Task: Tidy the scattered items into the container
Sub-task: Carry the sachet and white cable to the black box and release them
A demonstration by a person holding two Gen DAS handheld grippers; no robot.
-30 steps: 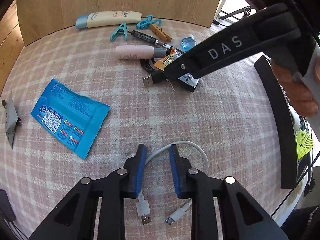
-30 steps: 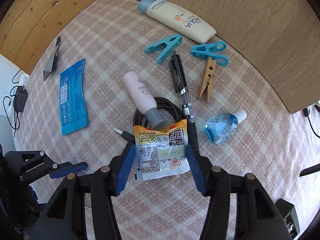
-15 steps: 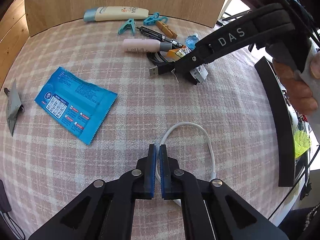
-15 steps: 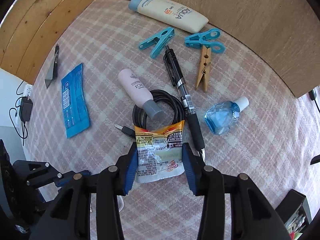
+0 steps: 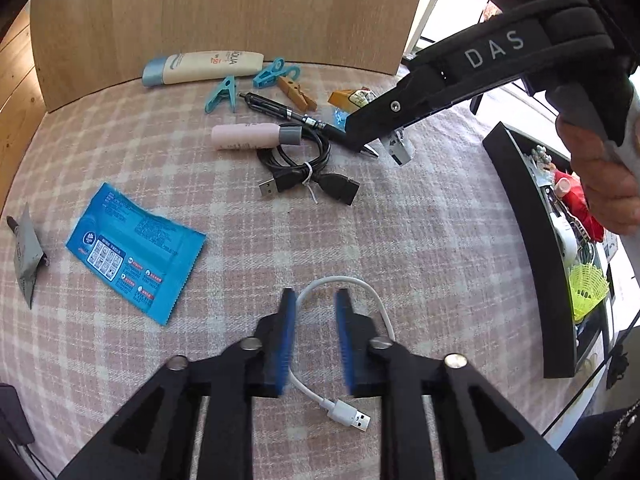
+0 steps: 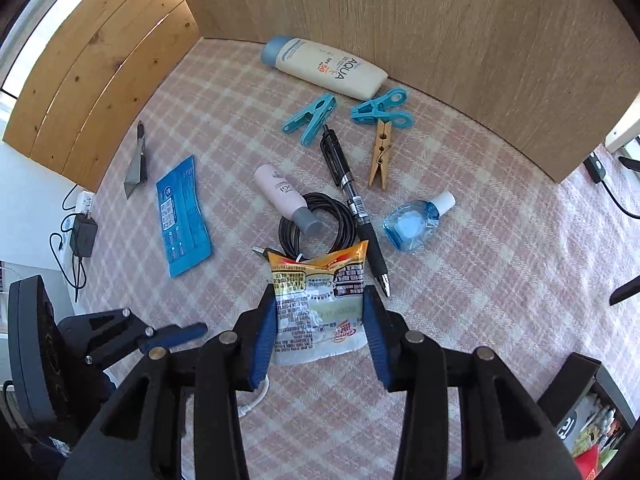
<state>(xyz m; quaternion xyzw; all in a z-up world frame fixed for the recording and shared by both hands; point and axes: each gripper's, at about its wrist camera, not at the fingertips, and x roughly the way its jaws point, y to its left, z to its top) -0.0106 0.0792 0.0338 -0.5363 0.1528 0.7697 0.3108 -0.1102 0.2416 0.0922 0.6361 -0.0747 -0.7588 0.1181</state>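
Desk [image 5: 420,248], checked cloth; contents at this moment.

Progress, judged: early to middle. The container [image 5: 532,248], a black tray at the desk's right edge, already holds a red thing, a yellow mesh thing and other small items. Most scattered items lie loose.

Left on the desk:
- sunscreen tube [image 6: 324,67], far edge, against the wooden panel
- two blue clothes pegs [image 6: 309,118] and a wooden peg [image 6: 380,152]
- black pen [image 6: 352,204]
- pink bottle [image 6: 286,200], resting on the coiled black cable [image 5: 306,160]
- blue dropper bottle [image 6: 416,222]
- blue wipes packet [image 5: 134,252], left side
- grey sachet [image 5: 26,254], left edge

In hand:
- right gripper [image 6: 320,332]: closed to a medium gap on the snack sachet [image 6: 320,304], which looks lifted clear of the desk.
- left gripper [image 5: 316,340]: narrowly parted, astride the loop of the white USB cable [image 5: 344,412], near edge; not gripping it.

Views compared: the left view alone shows the container's contents and the white cable whole; the right view shows only a short white stretch of it and a corner of the container. The right view alone shows the dropper bottle and the sachet's print plainly.
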